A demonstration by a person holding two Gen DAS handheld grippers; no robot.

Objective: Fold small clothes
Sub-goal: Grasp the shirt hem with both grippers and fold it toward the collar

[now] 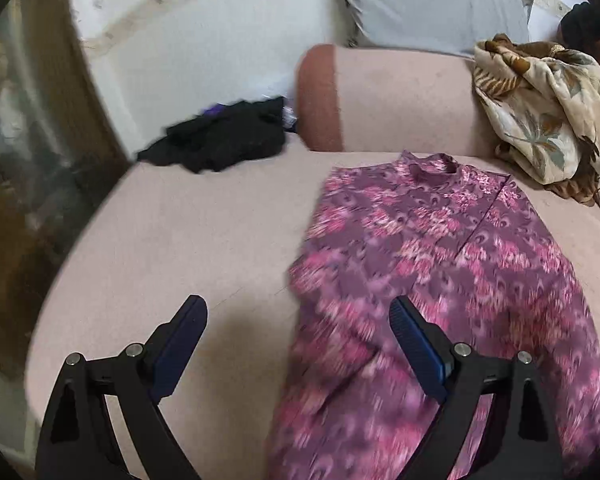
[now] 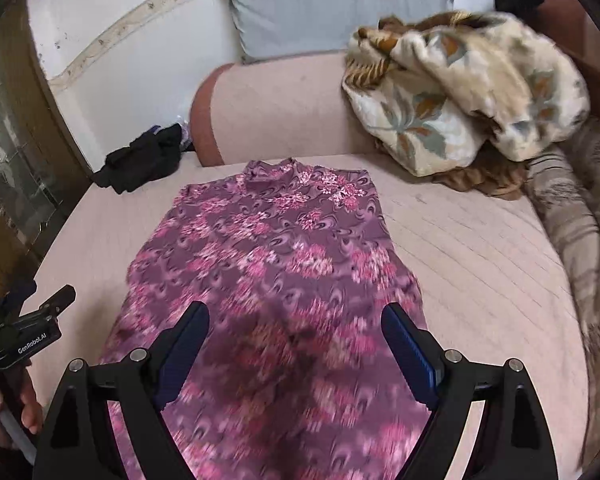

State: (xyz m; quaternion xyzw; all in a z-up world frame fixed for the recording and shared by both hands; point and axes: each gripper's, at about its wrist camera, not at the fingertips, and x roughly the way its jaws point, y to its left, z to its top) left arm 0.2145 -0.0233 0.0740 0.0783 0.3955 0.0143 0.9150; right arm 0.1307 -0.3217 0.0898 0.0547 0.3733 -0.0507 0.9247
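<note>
left gripper [image 1: 298, 316]: released, jaws wide apart, nothing between them. Hovers over the near left edge of the garment; left finger over bare bed, right finger over fabric.
right gripper [image 2: 296, 322]: released, jaws wide, nothing held. Hangs above the lower middle of the garment, both fingers over fabric.
purple floral top [image 2: 272, 280]: lies flat on the bed, collar at 12 o'clock, hem toward 6 o'clock and out of frame. In the left wrist view [image 1: 440, 280] it fills the 3 to 6 o'clock part. Near half is motion-blurred, so fold state there is unclear.
bed [image 2: 480, 260]: pale pink cover, carries the top.
bolster [image 2: 284, 112]: pink with a reddish end, across 12 o'clock just beyond the collar.
black clothes [image 2: 140, 160]: crumpled heap at 10 o'clock, apart from the top, beside the bolster's end.
floral blanket [image 2: 460, 100]: bunched at 2 o'clock, on the bolster and bed, clear of the top.
grey pillow [image 2: 332, 4]: behind the bolster at 12 o'clock, against the wall.
left hand [image 2: 16, 412]: seen in the right wrist view at 8 o'clock, gripping the other tool's handle.
</note>
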